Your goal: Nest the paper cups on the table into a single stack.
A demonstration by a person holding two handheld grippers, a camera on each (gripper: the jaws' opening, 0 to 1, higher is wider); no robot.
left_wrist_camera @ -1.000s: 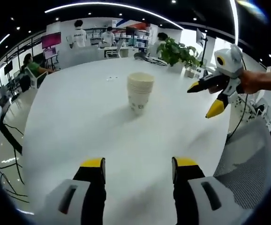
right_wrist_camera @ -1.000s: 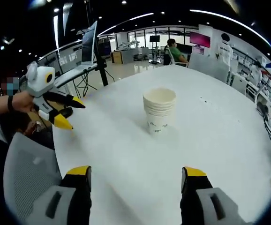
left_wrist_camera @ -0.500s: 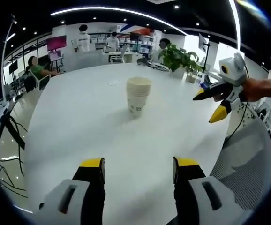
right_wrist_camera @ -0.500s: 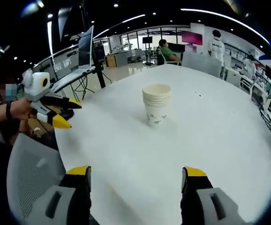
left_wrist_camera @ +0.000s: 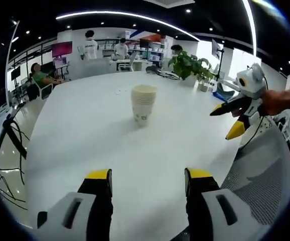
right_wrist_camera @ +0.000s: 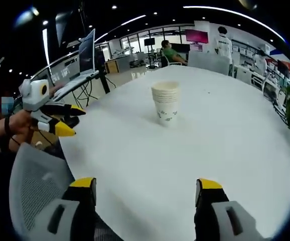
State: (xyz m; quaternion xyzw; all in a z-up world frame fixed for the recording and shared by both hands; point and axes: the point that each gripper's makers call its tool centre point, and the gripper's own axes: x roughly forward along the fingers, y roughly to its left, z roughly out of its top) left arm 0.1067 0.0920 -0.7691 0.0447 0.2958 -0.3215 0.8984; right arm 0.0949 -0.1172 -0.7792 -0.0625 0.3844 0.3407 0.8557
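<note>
Left gripper view: nested paper cups (left_wrist_camera: 143, 104) stand on the table (left_wrist_camera: 85, 140); both grippers' fingers apart, empty.

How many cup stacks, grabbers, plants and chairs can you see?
Cup stack: 1
Grippers: 2, the left gripper and the right gripper
Plant: 1
Mesh chair: 1
Total: 5

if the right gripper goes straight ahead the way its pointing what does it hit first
Probably the stack of paper cups, standing slightly left of centre between the open jaws. Bare white table lies before it; depth is uncertain.
</note>
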